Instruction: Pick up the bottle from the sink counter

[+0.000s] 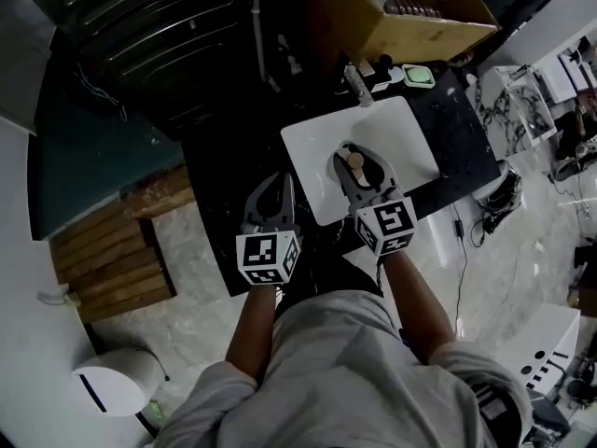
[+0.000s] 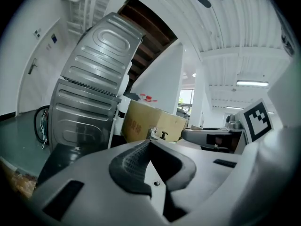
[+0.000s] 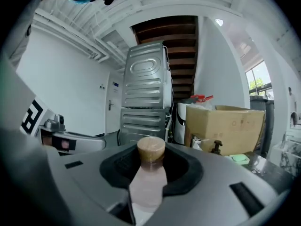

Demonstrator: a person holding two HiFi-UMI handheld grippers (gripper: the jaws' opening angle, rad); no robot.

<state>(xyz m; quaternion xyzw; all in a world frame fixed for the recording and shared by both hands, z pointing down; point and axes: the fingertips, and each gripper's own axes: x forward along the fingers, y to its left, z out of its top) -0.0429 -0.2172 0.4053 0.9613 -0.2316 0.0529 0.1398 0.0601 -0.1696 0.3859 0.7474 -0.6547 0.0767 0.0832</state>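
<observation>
The bottle (image 3: 148, 185), pale pink with a tan cap (image 1: 355, 161), stands upright between the jaws of my right gripper (image 1: 357, 153), which is shut on its neck. In the head view it hangs over the white sink basin (image 1: 403, 127) set in the black counter (image 1: 459, 146). In the right gripper view the cap (image 3: 151, 149) rises just above the dark pads (image 3: 186, 171). My left gripper (image 1: 277, 179) is to the left of the basin, over the counter's dark edge, shut with nothing in it. In the left gripper view its tips (image 2: 149, 143) meet.
A faucet (image 1: 358, 84) and a green soap dish (image 1: 419, 76) sit behind the basin, with a cardboard box (image 1: 410, 12) beyond. A ribbed metal appliance (image 1: 168, 35) stands at the back left. A wooden pallet (image 1: 112, 250) and a white bin (image 1: 117, 381) are on the floor at left.
</observation>
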